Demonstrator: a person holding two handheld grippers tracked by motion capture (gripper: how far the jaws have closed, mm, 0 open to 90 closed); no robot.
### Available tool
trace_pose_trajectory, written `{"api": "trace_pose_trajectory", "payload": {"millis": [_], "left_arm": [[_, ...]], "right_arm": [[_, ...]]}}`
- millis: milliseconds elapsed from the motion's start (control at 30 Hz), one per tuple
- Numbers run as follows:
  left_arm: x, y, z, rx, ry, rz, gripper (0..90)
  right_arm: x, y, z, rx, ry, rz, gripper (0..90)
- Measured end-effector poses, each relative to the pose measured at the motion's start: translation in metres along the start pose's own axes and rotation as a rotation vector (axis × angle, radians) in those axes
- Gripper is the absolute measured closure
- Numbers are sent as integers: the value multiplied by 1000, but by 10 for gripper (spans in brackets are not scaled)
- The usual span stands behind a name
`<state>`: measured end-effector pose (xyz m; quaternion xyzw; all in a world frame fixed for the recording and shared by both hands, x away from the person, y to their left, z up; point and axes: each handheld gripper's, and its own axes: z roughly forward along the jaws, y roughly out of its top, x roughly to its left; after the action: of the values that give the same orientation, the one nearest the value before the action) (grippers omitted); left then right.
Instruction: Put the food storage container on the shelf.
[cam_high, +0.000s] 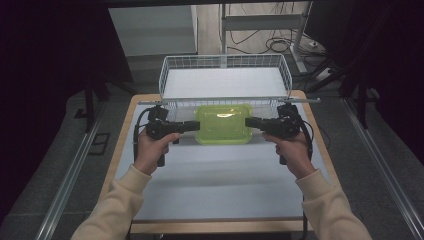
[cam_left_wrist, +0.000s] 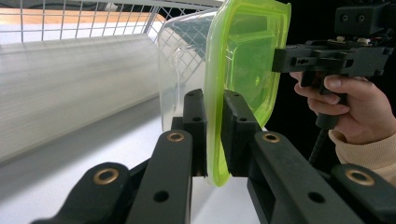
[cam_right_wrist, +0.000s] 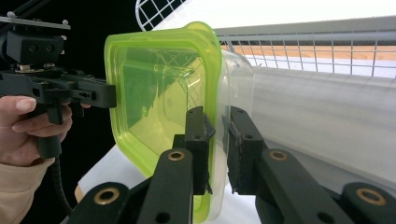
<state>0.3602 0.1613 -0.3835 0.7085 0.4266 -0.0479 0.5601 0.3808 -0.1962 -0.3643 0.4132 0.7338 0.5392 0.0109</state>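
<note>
Two tongs, left tongs (cam_high: 192, 126) and right tongs (cam_high: 251, 122), clamp the green-lidded container (cam_high: 223, 124) by opposite rims, near the desk's (cam_high: 215, 175) far edge, just before the wire basket (cam_high: 225, 80); placing it inside remains.

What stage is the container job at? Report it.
Done: left gripper and right gripper are each clamped on the rim of the green-lidded container, lid on. In hand: it is held between them in front of the wire basket. Left: probably setting it in the basket.
</note>
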Motion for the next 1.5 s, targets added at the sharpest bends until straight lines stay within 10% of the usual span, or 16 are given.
{"api": "trace_pose_trajectory", "payload": {"millis": [733, 1500], "left_arm": [[-8, 48, -7, -19, 25, 55, 815], [13, 109, 4, -6, 41, 20, 813]], "right_arm": [[3, 40, -3, -36, -10, -13, 803], [-11, 102, 11, -59, -58, 16, 803]]}}
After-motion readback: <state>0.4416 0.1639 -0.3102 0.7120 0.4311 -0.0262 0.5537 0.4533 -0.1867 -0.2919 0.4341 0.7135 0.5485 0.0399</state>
